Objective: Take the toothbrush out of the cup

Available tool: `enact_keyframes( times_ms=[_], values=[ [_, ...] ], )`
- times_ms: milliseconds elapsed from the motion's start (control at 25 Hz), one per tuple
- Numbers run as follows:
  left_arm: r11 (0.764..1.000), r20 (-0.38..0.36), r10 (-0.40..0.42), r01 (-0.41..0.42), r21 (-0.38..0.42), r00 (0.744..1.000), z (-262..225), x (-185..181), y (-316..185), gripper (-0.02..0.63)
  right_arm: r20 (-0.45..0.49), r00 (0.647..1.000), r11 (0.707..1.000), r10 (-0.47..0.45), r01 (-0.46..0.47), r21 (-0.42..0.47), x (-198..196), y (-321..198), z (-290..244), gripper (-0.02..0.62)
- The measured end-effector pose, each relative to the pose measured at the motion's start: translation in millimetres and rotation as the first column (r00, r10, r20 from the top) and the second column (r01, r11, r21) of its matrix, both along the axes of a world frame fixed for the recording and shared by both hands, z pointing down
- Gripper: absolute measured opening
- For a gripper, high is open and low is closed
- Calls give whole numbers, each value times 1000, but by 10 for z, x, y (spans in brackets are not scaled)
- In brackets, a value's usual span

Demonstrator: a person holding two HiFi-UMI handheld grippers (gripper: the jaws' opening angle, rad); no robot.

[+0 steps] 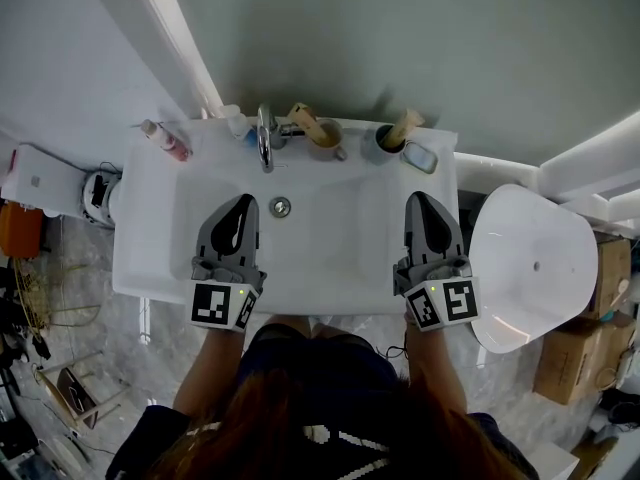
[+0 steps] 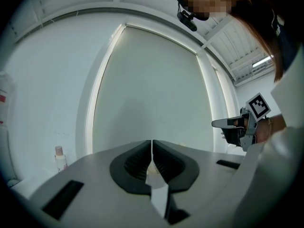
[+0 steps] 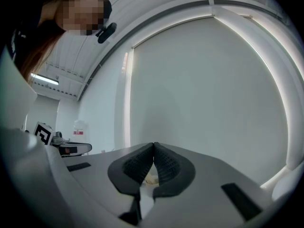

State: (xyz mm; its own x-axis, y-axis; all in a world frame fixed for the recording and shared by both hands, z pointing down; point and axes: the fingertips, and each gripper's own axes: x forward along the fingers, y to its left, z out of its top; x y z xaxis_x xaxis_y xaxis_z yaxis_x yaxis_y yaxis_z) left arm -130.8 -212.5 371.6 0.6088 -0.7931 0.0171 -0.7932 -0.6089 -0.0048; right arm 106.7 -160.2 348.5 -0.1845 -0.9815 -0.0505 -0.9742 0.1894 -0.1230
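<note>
Two cups stand on the back rim of the white sink (image 1: 150, 258) in the head view. A tan cup (image 1: 325, 140) by the tap holds a toothbrush (image 1: 301, 117), and a grey cup (image 1: 384, 145) further right holds a wooden-handled toothbrush (image 1: 407, 123). My left gripper (image 1: 245, 200) is over the basin's left half, shut and empty. My right gripper (image 1: 413, 198) is over the right half, short of the grey cup, also shut and empty. In both the left gripper view (image 2: 152, 142) and the right gripper view (image 3: 153, 145) the jaws meet, facing the pale wall.
A chrome faucet (image 1: 265, 138) and a drain (image 1: 281, 206) sit mid-basin. A pink bottle (image 1: 166, 141) lies at the back left corner and a small dish (image 1: 421, 157) beside the grey cup. A white rounded lid (image 1: 530, 268) stands right of the sink, with boxes (image 1: 575, 358) beyond.
</note>
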Motion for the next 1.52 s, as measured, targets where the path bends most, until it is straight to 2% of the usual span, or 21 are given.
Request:
enact_keyframes(
  times_ms=[240,560,800,1040,1240,1520],
  values=[
    [999,-22,36,-35,31,999,-153,-32,-304,26,-15,999,999,43,-42,23,-22,-192,-157,15],
    [996,-40,85,-83,44,996,-194,-120,-652,26,-46,997,998,55,-53,45,-311,-430,-227,15],
    [997,-43,77,-76,25,996,-146,-178,-703,26,-57,998,999,29,-27,29,-435,-534,-209,15],
    [1000,-41,25,-25,17,999,-112,-124,-719,26,-51,998,999,-27,28,22,-389,-638,-164,15],
    [1000,-30,7,-7,22,1000,-117,107,-659,26,-44,996,997,-78,79,15,-261,-667,-136,15],
    [1000,7,20,-20,12,1000,4,673,-660,26,-21,991,991,-134,134,7,7,-728,-34,15]
  ],
)
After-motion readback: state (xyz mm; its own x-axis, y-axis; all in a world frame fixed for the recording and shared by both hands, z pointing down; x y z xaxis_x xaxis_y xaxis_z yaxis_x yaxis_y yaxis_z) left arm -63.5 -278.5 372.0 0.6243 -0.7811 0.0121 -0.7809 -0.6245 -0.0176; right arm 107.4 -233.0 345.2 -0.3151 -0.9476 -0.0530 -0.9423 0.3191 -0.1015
